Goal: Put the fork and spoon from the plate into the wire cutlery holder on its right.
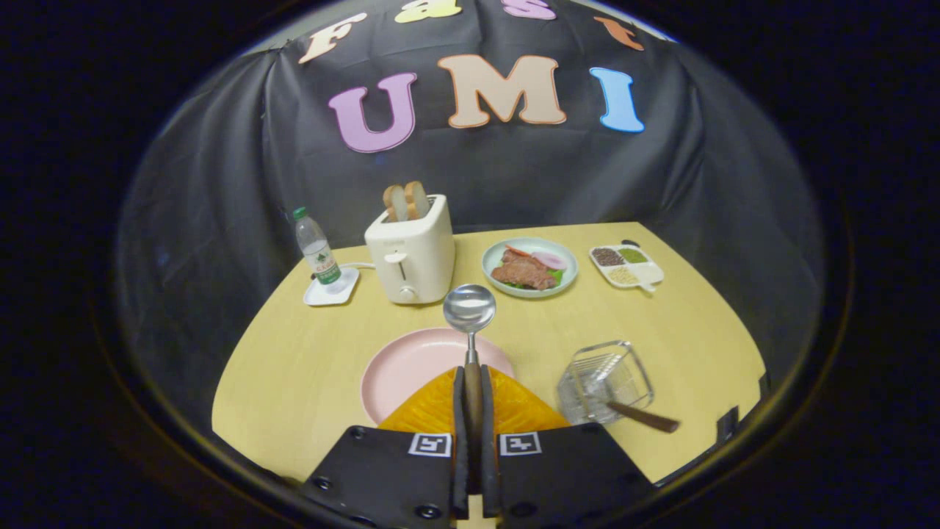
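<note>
We see a water bottle [317, 253] on a small white tray, then a toaster [410, 250] holding bread. Our gripper [473, 382] clenches the spoon [470, 323] by its brown handle above the pink plate [411, 364]; its long axis runs straight ahead, bowl pointing away from us. Right of it, the wire cutlery holder [604, 382] holds one brown handle [645, 416] leaning out rightward.

The yellow table [308, 367] carries a pink plate [411, 364], wire holder [604, 380], toaster [411, 250], food plate [530, 267] — and two trays.
</note>
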{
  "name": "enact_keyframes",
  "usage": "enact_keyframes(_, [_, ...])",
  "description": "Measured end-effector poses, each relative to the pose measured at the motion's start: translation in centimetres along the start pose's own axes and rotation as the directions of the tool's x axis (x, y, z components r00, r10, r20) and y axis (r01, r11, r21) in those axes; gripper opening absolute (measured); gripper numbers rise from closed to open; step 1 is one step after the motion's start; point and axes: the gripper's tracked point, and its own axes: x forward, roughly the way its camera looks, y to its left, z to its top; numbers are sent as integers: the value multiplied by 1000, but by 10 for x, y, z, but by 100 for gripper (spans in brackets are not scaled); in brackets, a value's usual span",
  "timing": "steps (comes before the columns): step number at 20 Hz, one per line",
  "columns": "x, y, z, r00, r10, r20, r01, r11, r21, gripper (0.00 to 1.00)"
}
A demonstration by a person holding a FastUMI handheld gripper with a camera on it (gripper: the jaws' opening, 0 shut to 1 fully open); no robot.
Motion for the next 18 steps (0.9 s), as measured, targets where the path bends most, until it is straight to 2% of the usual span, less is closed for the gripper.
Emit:
enact_keyframes(3, [-20,-39,15,999,-28,-18,27,999,-30,10])
enact_keyframes(8, [-38,-96,-1,985,-47,-165,40,998,-45,10])
enact_keyframes(13, [-28,-112,-28,939,14,-345,-17,1000,-3,10])
enact_keyframes(18, [-7,-101,-53,876,65,-477,-50,998,43,10])
